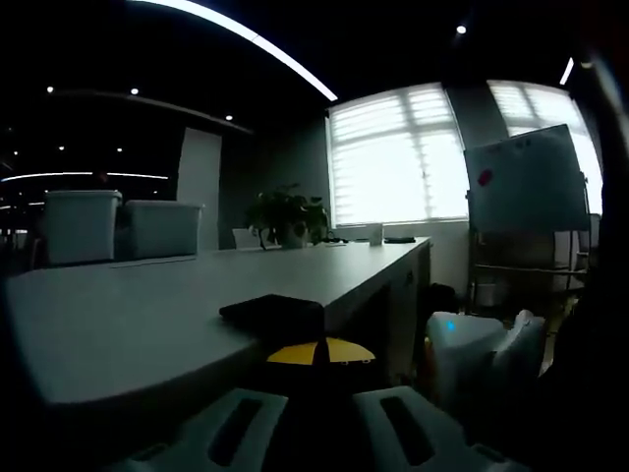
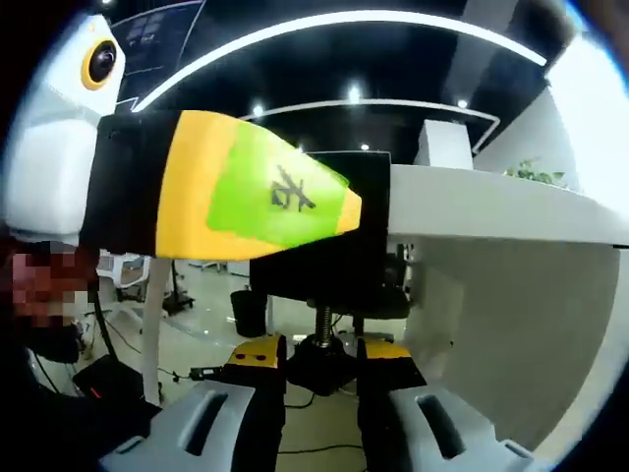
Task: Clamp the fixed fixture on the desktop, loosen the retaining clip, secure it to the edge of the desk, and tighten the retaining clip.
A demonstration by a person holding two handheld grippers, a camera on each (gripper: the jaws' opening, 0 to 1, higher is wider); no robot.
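Your left gripper (image 1: 319, 413) held the fixture (image 1: 275, 313) on the desk (image 1: 128, 324) edge. Right fingers (image 2: 257, 374) sat narrow around the clip screw (image 2: 322, 339) directly below.

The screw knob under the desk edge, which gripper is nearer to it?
Right. The right gripper has its jaws flanking the screw knob below the desk; the left gripper sits above, on the black fixture.

Black fixture (image 2: 319, 265); yellow-green left gripper (image 2: 318, 208) (black mark); white desk (image 1: 147, 324).
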